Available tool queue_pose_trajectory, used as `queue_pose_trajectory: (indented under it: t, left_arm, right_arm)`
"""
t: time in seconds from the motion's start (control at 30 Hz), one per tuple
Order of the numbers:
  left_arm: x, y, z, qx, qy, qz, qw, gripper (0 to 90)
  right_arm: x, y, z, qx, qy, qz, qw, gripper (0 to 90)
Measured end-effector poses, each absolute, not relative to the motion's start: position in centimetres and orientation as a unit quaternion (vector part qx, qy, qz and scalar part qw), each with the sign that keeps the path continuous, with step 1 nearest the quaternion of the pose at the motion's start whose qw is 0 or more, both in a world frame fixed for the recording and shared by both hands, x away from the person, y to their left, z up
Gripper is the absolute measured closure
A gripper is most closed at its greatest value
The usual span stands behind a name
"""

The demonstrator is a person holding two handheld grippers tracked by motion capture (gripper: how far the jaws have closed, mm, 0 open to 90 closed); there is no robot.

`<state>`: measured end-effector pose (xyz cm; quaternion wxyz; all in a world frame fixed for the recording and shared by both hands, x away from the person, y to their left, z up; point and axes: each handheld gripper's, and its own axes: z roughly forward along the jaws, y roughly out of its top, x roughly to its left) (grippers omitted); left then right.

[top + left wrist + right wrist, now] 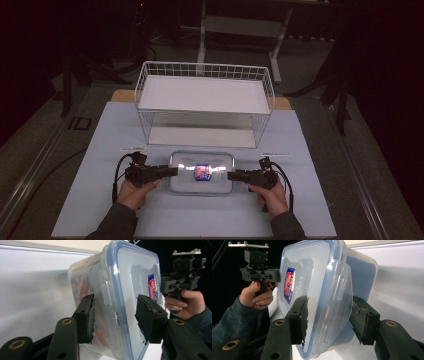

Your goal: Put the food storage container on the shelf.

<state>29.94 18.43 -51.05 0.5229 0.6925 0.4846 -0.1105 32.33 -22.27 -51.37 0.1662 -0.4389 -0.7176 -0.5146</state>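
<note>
I have both hands low at the near edge of the surface (125, 125), forearms coming in from below, each wrist turned inward so the tools point level at each other across the clear lidded container (201, 172). It lies flat on the surface between them, just in front of the white wire rack (205, 102). My left tool (167, 171) has its jaws straddling the container's left end over the side latch, one pad (87, 317) against the base and the other on the lid; it grips there. My right tool (235, 175) mirrors it at the right end, pad (299, 317) on the lid, though I cannot tell whether the other pad presses the base.
</note>
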Motion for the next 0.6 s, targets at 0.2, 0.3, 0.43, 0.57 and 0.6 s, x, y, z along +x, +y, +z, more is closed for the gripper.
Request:
queue_pose_trajectory:
  t: [0.2, 0.3, 0.43, 0.57, 0.6]
  left_arm:
    - [29.6, 18.1, -50.8, 0.697, 0.488, -0.097, 0.516, 50.0]
    - [29.3, 18.0, -50.6, 0.701, 0.487, -0.09, 0.513, 50.0]
    - [29.1, 17.8, -50.2, 0.705, 0.481, -0.078, 0.515, 50.1]
    - [28.9, 17.5, -49.9, 0.709, 0.476, -0.066, 0.517, 50.2]
    - [28.9, 17.5, -49.9, 0.709, 0.476, -0.066, 0.517, 50.3]
  right_arm:
    - [32.1, -22.0, -51.3, -0.441, -0.72, -0.513, 0.154, 48.4]
    - [32.1, -21.9, -51.2, -0.44, -0.724, -0.51, 0.15, 47.9]
    - [32.0, -21.8, -50.9, -0.442, -0.73, -0.501, 0.146, 47.3]
    - [31.9, -21.9, -50.8, -0.454, -0.723, -0.498, 0.154, 47.4]
    - [31.8, -21.9, -50.8, -0.456, -0.723, -0.498, 0.15, 47.4]
